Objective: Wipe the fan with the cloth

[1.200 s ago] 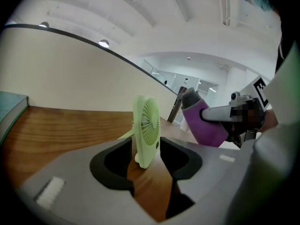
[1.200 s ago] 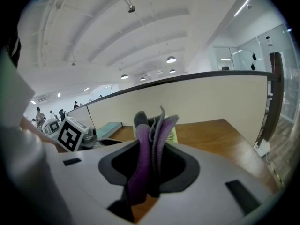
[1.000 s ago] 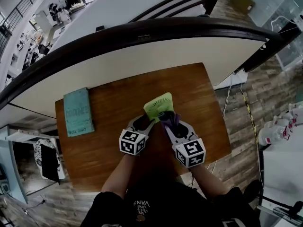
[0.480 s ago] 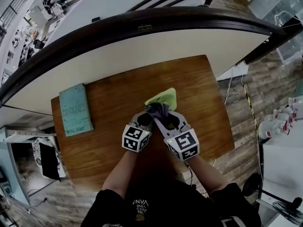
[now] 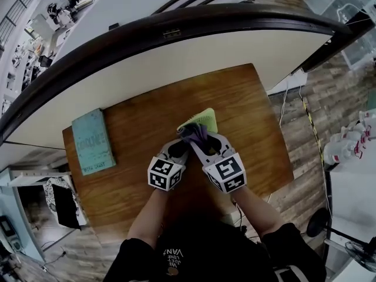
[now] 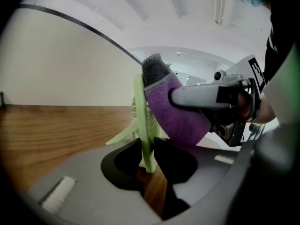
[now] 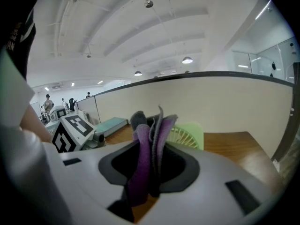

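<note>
A small light-green fan [image 5: 201, 120] stands on the wooden table [image 5: 252, 110]; it is also visible behind the cloth in the right gripper view [image 7: 188, 134]. In the left gripper view the fan [image 6: 145, 121] is edge-on. My left gripper [image 6: 149, 151] is closing, and its jaws meet the lower rim of the fan's frame on both sides. My right gripper [image 7: 147, 170] is shut on a purple and grey cloth [image 7: 149, 144]. The cloth [image 5: 195, 134] lies against the fan's near face, and the bunched cloth [image 6: 176, 114] sits beside the frame.
A teal book [image 5: 93, 144] lies flat at the table's left end. A curved pale wall with a dark rail [image 5: 176, 34] runs behind the table's far edge. Bare wood lies to the right of the fan and on the near side of the table.
My right gripper has carried the cloth left and up onto the fan's face. My left gripper's jaws have come in around the fan's rim. The fan stays in place.
</note>
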`<state>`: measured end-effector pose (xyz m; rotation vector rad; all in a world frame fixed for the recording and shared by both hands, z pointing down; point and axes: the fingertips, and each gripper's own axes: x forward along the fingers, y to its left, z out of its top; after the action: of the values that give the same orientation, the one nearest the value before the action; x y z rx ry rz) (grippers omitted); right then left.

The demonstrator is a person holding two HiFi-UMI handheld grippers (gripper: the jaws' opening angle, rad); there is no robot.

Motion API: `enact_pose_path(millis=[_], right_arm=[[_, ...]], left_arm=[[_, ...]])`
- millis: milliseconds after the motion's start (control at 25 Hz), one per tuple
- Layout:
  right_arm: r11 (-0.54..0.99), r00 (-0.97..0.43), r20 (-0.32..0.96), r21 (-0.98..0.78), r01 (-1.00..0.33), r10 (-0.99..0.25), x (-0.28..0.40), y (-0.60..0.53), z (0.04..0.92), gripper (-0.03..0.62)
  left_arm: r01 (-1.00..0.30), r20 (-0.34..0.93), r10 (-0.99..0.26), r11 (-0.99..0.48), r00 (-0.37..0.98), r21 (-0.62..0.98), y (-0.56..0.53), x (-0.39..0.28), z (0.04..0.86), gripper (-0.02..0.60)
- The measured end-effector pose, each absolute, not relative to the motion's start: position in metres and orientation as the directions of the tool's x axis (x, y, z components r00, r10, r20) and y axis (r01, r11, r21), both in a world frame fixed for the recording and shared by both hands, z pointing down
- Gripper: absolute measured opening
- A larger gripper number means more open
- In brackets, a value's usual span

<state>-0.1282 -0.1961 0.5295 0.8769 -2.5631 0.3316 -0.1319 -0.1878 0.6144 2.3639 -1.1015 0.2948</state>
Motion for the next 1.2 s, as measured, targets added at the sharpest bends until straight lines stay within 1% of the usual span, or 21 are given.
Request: enact_pose_path(millis=[200, 440, 640, 840, 1040, 1200], right_arm=[[0.725, -0.676, 0.447, -0.084, -0.684, -0.586, -0.099, -0.215, 0.528, 0.117], [0.611, -0.570, 0.451, -0.068, -0.789, -0.686, -0.051, -0.252, 0.530, 0.117], [0.566, -0.523, 0.465, -0.054, -0.823, -0.715, -0.032, -0.263, 0.536, 0.117], [0.614, -0.577, 0.451, -0.077, -0.785, -0.681, -0.044, -0.233, 0.532, 0.117], [0.731, -0.703, 0.429, -0.130, -0.670, -0.568, -0.082, -0.187, 0.534, 0.117], [0.787, -0.748, 0.446, -0.140, -0.601, -0.492, -0.106, -0.169, 0.548, 0.117]], left_arm=[[-0.756, 0.396, -0.645, -0.545, 0.654, 0.362, -0.187, -0.131, 0.613, 0.087], [-0.752, 0.399, -0.638, -0.547, 0.659, 0.367, -0.186, -0.131, 0.615, 0.084], [-0.756, 0.404, -0.640, -0.546, 0.654, 0.361, -0.186, -0.131, 0.615, 0.084], [-0.769, 0.406, -0.653, -0.546, 0.639, 0.332, -0.188, -0.132, 0.615, 0.100], [-0.775, 0.432, -0.644, -0.540, 0.632, 0.328, -0.185, -0.132, 0.620, 0.121], [-0.770, 0.452, -0.626, -0.558, 0.635, 0.310, -0.182, -0.126, 0.626, 0.123]])
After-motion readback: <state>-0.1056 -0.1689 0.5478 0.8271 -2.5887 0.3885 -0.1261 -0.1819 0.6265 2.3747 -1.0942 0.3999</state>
